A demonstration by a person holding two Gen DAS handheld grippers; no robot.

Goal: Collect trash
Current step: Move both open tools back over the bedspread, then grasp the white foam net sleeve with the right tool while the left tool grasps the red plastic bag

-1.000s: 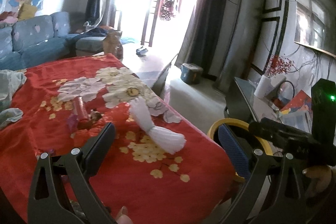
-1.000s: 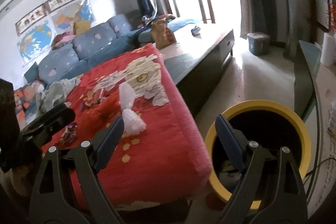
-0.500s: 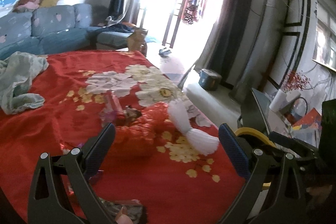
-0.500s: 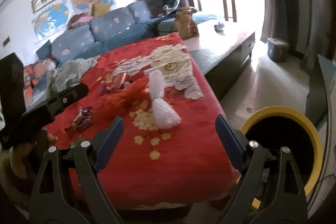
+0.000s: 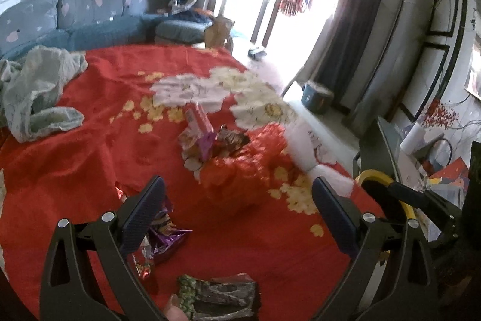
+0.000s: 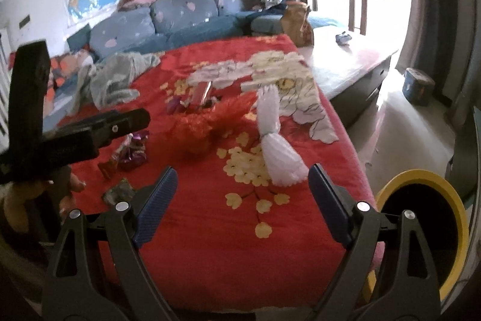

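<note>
Trash lies on a red flowered cloth: a purple wrapper, a green and dark wrapper, a pink wrapper, a crumpled red bag and a white twisted bag. My left gripper hangs open over the cloth, its left finger just above the purple wrapper. In the right wrist view, my right gripper is open too, just short of the white twisted bag, nothing between its fingers. The yellow-rimmed bin stands on the floor at the table's right corner.
A grey garment lies on the cloth at the far left. A blue sofa runs behind the table. A low wooden bench and a small blue tub sit toward the bright door. A cluttered glass table stands at the right.
Both grippers have swung left, away from the bin and over the red cloth. More wrappers have come into view, and the bin has slid to the right edge. Both stayed open.
</note>
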